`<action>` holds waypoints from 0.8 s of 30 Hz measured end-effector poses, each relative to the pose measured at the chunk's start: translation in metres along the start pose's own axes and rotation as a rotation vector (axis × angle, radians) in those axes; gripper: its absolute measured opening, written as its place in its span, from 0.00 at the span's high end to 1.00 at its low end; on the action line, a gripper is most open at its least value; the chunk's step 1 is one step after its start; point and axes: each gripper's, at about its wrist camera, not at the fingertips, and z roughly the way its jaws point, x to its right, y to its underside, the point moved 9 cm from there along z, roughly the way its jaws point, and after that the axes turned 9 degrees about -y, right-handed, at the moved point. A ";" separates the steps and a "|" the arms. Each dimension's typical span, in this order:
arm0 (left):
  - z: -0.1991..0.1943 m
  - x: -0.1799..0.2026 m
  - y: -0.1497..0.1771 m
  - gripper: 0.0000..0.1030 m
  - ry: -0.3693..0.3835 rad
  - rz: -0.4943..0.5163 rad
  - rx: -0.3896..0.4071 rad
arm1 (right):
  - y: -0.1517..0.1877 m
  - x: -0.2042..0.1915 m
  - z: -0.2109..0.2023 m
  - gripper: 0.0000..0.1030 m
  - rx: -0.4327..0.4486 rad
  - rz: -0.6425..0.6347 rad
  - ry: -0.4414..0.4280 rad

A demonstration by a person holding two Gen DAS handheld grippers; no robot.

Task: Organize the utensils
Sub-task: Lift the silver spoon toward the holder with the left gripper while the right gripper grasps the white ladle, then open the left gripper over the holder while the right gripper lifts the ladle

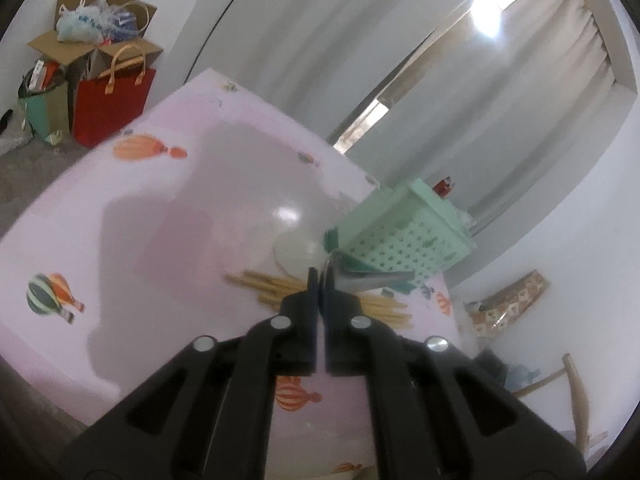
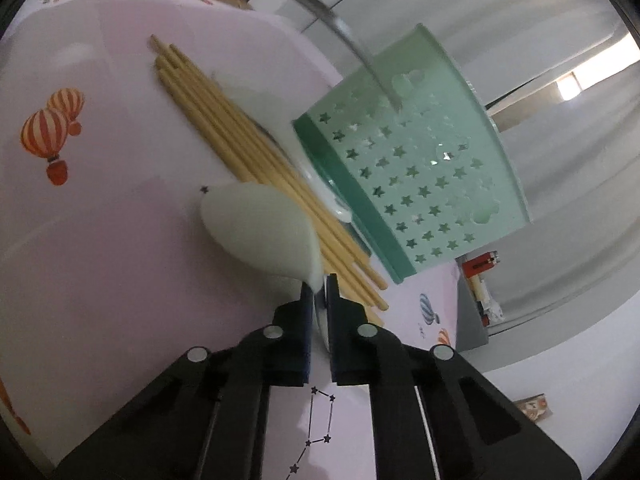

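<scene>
Pink table (image 2: 100, 240): right gripper (image 2: 320, 286) clamps white spoon (image 2: 260, 232); left gripper (image 1: 319, 280) pinches what looks like a metal utensil (image 1: 360, 280); chopsticks (image 2: 248, 152) just ahead, outside green basket (image 2: 420, 168).

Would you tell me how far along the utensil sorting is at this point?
Nothing clearly sits in the green holder yet. In hand: the right gripper is shut on a white spoon, and the left gripper is shut on a metal utensil whose end reaches the holder. Left: the chopsticks on the table.
</scene>
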 end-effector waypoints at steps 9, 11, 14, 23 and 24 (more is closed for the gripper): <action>-0.031 0.049 -0.057 1.00 -0.006 0.197 0.202 | 0.003 0.030 -0.020 0.96 0.048 0.184 -0.036; -0.034 0.069 -0.070 1.00 -0.042 0.286 0.258 | 0.006 0.045 -0.028 0.96 0.066 0.269 -0.072; -0.032 0.096 -0.081 1.00 -0.117 0.418 0.327 | 0.008 0.065 -0.037 0.96 0.101 0.363 -0.098; 0.012 0.152 -0.082 0.99 -0.381 0.823 0.380 | 0.020 0.111 -0.059 0.96 0.181 0.526 -0.121; 0.015 0.157 -0.081 0.99 -0.401 0.863 0.380 | 0.023 0.114 -0.061 0.96 0.186 0.537 -0.120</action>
